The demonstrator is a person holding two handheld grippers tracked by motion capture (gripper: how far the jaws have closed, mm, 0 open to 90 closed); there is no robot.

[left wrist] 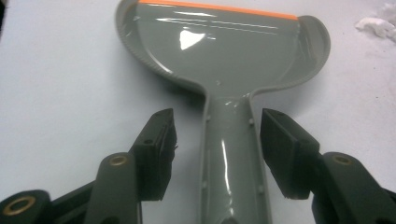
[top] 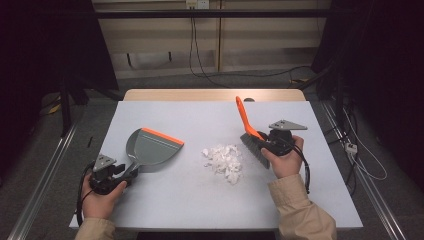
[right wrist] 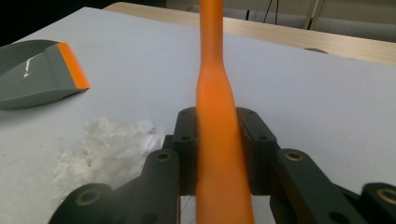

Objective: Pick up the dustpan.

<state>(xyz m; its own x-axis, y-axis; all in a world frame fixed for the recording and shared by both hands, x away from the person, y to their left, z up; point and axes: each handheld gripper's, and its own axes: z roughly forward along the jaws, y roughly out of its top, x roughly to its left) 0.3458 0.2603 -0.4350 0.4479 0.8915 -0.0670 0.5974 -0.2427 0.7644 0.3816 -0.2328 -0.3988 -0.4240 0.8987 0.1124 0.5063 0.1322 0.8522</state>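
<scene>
Grey dustpan [top: 150, 148] with orange lip; brush [top: 251, 136] orange handle, dark grey bristles; white paper scraps [top: 224, 161] right of dustpan; table [top: 200, 200] pale grey-blue; grippers black, sleeves beige

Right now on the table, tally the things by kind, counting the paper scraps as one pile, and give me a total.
Grey plastic dustpan with orange lip: 1
Orange-handled brush with dark bristles: 1
Pile of white paper scraps: 1
Total: 3
</scene>
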